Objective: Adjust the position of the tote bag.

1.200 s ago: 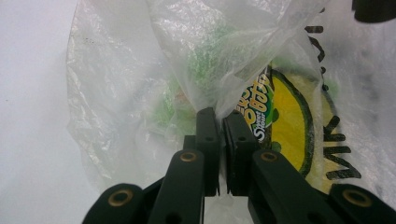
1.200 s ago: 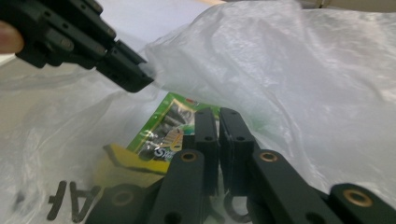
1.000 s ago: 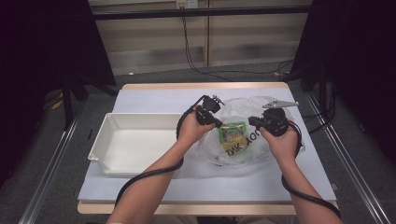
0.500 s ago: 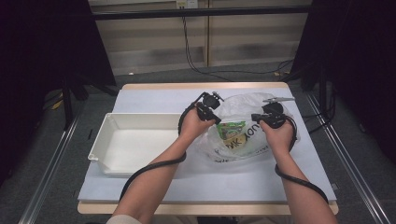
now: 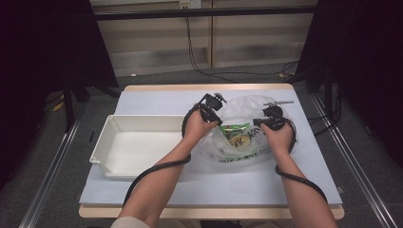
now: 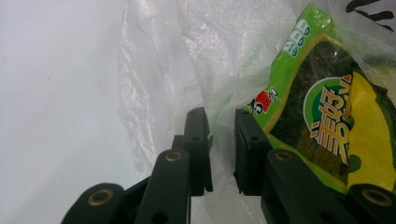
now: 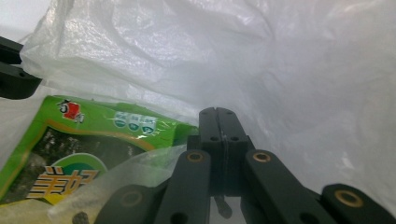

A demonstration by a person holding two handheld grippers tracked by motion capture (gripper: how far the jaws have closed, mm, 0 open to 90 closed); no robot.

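A clear plastic bag [image 5: 252, 107] lies on the table with a green snack packet [image 5: 236, 130] inside it. My left gripper [image 5: 217, 123] is at the bag's left rim. In the left gripper view its jaws [image 6: 222, 135] stand a little apart; they have just been opening, with bag film [image 6: 168, 60] loose in the gap and the packet [image 6: 322, 107] just to their right. My right gripper [image 5: 260, 127] is at the bag's right rim. Its pads [image 7: 219, 126] are pressed together, and a fold of film [image 7: 280, 70] runs into them above the packet [image 7: 93, 140].
An empty white tray [image 5: 142, 118] sits on the left half of the light table cover [image 5: 190, 185]. A thin metal tool [image 5: 279, 102] lies behind the bag. Dark floor and cables surround the table.
Both hands have come lower and slightly farther across the table with the bag, the right more than the left. The bag now lies flatter.
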